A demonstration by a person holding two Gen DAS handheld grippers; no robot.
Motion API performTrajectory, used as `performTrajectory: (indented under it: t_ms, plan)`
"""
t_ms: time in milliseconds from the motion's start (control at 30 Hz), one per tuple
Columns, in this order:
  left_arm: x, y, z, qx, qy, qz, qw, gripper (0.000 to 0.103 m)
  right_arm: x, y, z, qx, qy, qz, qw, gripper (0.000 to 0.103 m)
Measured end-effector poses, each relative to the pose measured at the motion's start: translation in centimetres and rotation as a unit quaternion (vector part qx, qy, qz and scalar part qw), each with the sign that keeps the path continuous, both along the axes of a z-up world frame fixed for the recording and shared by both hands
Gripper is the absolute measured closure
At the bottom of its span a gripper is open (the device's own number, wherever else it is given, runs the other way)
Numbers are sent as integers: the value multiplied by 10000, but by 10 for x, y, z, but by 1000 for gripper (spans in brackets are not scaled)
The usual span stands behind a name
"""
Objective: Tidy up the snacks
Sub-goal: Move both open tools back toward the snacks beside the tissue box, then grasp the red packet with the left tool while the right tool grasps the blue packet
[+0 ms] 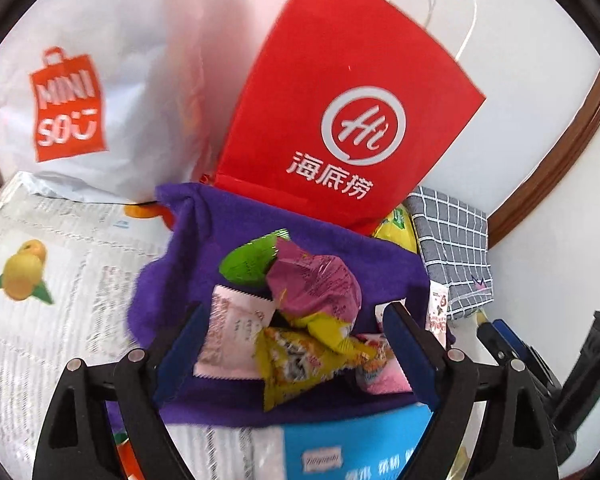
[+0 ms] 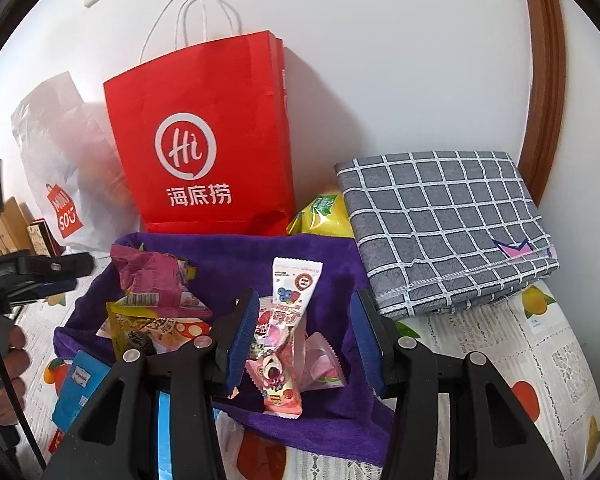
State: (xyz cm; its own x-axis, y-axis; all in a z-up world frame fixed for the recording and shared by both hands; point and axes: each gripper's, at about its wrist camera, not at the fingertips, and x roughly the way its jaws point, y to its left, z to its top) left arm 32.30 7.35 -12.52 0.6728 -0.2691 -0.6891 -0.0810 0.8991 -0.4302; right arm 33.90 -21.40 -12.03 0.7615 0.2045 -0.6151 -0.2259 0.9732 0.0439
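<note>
Several snack packets lie heaped on a purple cloth: a magenta packet, a green packet, a pink-white packet and a yellow packet. My left gripper stands open wide over this heap, its blue pads on either side and pressing on nothing. In the right wrist view a long pink candy packet lies on the purple cloth between the fingers of my right gripper. Its right pad stands apart from the packet, so it is open. The magenta packet lies to its left.
A red paper bag and a white shopping bag stand against the wall behind the cloth. A folded grey checked cloth and a yellow bag lie at right. A blue box sits near the front. A hand holds the left gripper.
</note>
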Motion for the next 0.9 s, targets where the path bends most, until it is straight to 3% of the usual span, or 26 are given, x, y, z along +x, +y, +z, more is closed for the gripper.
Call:
performTrajectory:
  t_ms: [300, 500, 733, 900]
  plan:
    - [-62, 18, -7, 208, 101, -22, 9997, 16, -13, 12, -1, -68, -10, 149, 9999, 56]
    - [-115, 12, -28, 288, 431, -433, 9977, 16, -42, 4, -8, 112, 138, 291, 9994, 56]
    - [-145, 5, -66, -32, 734, -676, 9950, 17, -92, -8, -11, 130, 248, 286, 9992, 56]
    - [-154, -6, -67, 94, 483, -719, 9962, 16, -130, -20, -16, 145, 343, 196, 9991, 56]
